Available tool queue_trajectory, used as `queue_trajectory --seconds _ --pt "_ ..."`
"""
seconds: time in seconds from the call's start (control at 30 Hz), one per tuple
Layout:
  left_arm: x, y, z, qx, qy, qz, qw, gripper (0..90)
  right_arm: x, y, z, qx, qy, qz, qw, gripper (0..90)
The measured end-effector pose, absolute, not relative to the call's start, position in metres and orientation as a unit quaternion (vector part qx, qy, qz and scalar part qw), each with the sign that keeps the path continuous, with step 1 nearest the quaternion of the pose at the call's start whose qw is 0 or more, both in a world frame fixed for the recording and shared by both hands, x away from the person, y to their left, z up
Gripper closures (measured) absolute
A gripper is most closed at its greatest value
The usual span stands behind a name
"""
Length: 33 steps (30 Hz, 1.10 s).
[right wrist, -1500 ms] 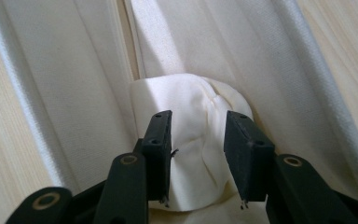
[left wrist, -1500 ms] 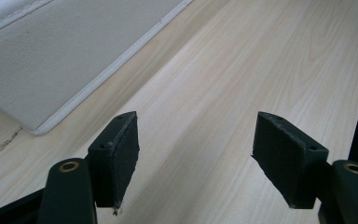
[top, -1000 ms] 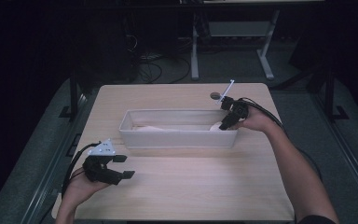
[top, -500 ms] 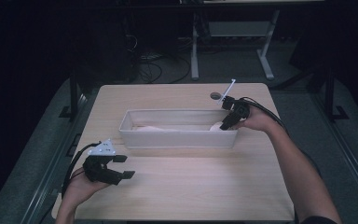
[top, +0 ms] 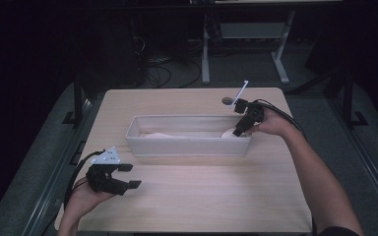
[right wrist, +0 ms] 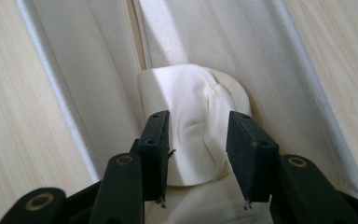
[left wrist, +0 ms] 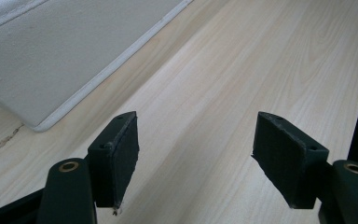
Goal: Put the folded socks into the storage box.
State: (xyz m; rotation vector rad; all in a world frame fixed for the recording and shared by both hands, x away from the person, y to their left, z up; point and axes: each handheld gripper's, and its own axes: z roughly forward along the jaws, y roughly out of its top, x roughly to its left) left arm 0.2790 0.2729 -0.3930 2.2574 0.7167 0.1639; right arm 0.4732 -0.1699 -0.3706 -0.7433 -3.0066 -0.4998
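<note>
Reaching into the right end of the long white bin (top: 187, 146), with the right tool (top: 242, 126) tilted down over the rim, near the far right corner of the bench (top: 202, 196). Seen in the right gripper view with jaws partly spread, one on each side of a bunched cream cloth (right wrist: 193, 126), pads close to the folds but not clearly pressing them. Lying inside the bin against its right end wall, this cloth, with more pale fabric spread along the bottom toward the left end. Resting low near the near left corner of the bench, the left tool (top: 128, 176), well apart from the bin. Spread wide and holding nothing, jaws over bare wood, with the bin's near wall (left wrist: 51, 60) just beyond them in the left gripper view.
</note>
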Motion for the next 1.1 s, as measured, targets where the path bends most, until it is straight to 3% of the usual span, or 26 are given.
queue_trajectory --seconds 1.1 --pt "0.278 0.272 -0.392 0.881 0.277 0.065 0.377 30.6 0.459 -0.181 -0.332 -0.233 -0.959 -0.16 -0.011 56.3"
